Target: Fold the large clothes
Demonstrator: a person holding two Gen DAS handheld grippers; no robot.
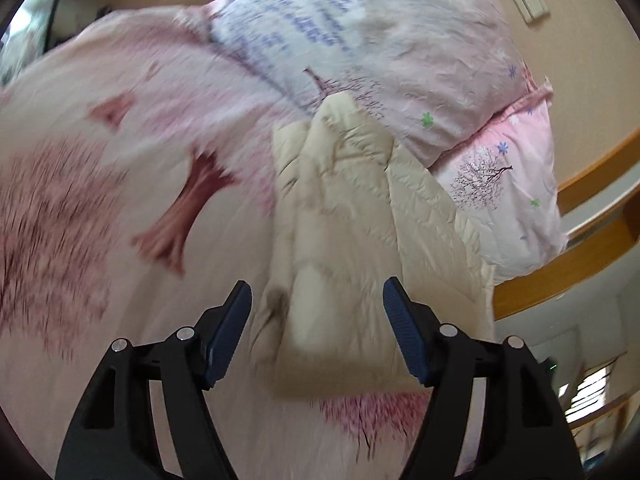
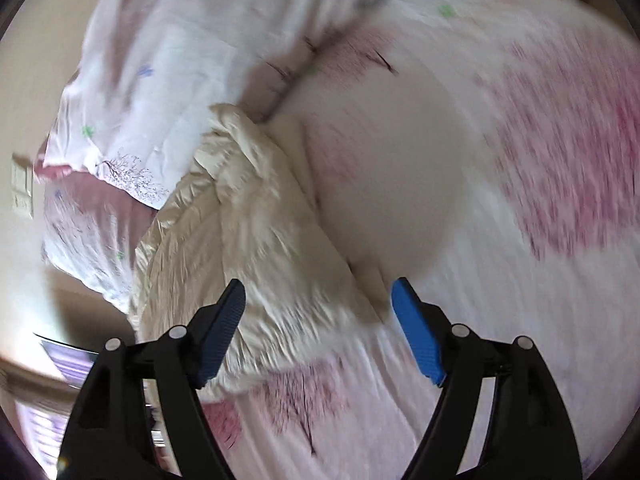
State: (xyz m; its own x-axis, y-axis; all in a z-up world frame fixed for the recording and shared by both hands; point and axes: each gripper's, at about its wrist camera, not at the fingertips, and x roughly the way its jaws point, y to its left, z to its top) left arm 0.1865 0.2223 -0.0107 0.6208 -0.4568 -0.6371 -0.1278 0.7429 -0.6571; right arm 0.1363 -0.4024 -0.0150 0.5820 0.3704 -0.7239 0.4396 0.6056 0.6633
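A cream quilted jacket point(image 1: 352, 216) is being shown lying in a long bundle on the bed point(image 1: 120, 220), on the pink tree-print cover, with its far end touching the pillows point(image 1: 420, 80) at the head of the bed. In the right wrist view the jacket point(image 2: 248, 232) is being seen near the bed's side edge, below the same pillows point(image 2: 160, 92).

The left gripper point(image 1: 317, 332) is being held with its jaws spread wide, the near end of the jacket lying between and beyond the blue pads, apparently untouched. The right gripper point(image 2: 318, 330) is likewise being held wide apart and empty, over the jacket's near edge. Both views are being blurred by motion, so contact cannot be settled.

The jacket is being judged soft, puffy and light, with a smooth shell that is likely to slip. It is likely to sag and spill when lifted, not to hold a shape. A hold is best being sought at a hem, seam or corner of the near end, where the layers are thin enough to be pinched firmly; the thick padded middle is being judged a poor place.
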